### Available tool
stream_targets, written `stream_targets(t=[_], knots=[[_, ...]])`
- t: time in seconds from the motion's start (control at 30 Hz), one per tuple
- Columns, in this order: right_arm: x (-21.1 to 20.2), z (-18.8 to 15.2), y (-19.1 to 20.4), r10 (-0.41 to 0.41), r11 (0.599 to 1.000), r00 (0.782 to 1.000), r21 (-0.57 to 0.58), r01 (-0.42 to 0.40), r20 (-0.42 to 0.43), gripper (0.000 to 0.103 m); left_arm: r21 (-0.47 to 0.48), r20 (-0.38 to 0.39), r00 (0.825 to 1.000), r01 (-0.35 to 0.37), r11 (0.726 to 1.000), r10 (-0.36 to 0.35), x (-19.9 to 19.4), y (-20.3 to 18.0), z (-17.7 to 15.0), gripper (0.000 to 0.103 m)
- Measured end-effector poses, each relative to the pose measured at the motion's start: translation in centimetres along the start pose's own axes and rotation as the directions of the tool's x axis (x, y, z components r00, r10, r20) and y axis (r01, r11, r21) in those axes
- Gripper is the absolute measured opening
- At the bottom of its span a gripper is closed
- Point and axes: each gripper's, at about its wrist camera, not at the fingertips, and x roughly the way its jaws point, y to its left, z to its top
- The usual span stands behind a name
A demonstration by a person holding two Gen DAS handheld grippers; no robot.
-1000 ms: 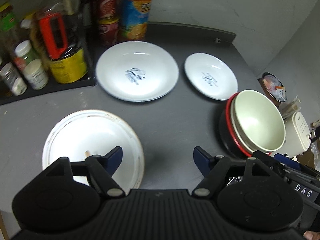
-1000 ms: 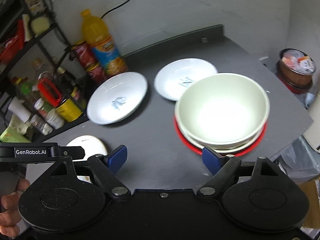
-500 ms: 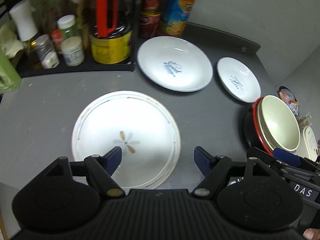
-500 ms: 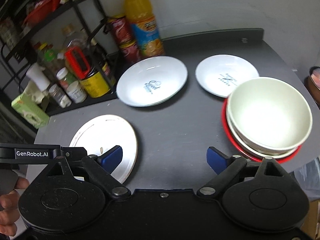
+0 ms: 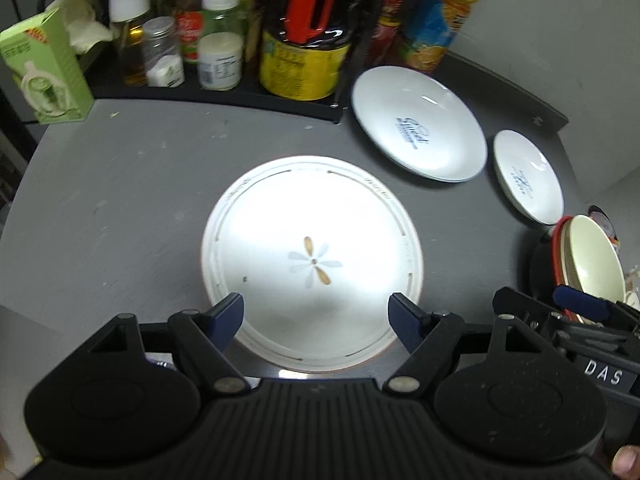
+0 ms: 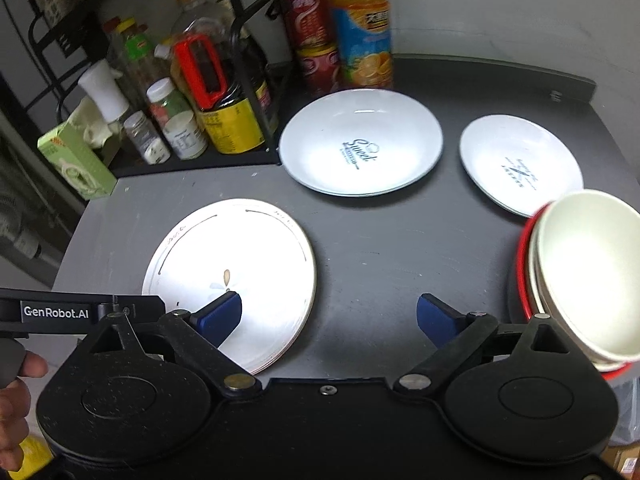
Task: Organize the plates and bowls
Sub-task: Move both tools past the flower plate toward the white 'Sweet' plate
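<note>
A flat white plate with a flower mark (image 5: 312, 256) (image 6: 236, 276) lies on the grey table. My left gripper (image 5: 316, 316) hovers open over its near half with nothing between its fingers. My right gripper (image 6: 328, 316) stands over the bare table between that plate and a stack of cream bowls in a red-rimmed bowl (image 6: 580, 276) (image 5: 588, 260); its jaws are opening and hold nothing. A large white dish with blue lettering (image 6: 360, 142) (image 5: 416, 122) and a smaller white dish (image 6: 520, 164) (image 5: 528, 176) lie further back.
A black rack (image 6: 248, 92) of bottles, jars and a yellow tin (image 5: 302, 64) lines the back left. An orange juice bottle (image 6: 358, 28) and red cans (image 6: 310, 32) stand behind the large dish. A green tissue box (image 5: 44, 72) sits at the far left. A hand (image 6: 16, 396) holds the left gripper.
Both grippers have moved left, so the flower plate now lies under the left gripper and the bowl stack has slid to the right edge. The right gripper's jaws have widened.
</note>
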Motion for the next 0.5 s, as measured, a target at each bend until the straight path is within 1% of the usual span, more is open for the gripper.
stream_targets(t=[0.13,0.27,0.4,0.5], knots=[[0.7,0.7,0.2,0.017,0.999,1.000,-0.038,-0.017,-0.017,0.097,-0.056,-0.013,1.000,-0.021,0.998,0.020,0.3,0.8,0.2,0.078],[1.6,1.3,0.2,0.026,0.996,0.999,-0.088,-0.030,-0.046,0.098,-0.079,-0.023,0.999,-0.042,0.996,0.041,0.9,0.9,0.4,0.078],[2.6,2.2,-0.6,0.027,0.992,0.997,-0.122,-0.036,-0.079,0.099,-0.137,-0.038,0.998,-0.059,0.989,0.055,1.7,0.9,1.0,0.078],[3.2,3.1,-1.4,0.027,0.990,0.995,-0.132,-0.040,-0.092,0.099,-0.159,-0.049,0.997,-0.070,0.985,0.063,2.3,0.5,1.5,0.078]])
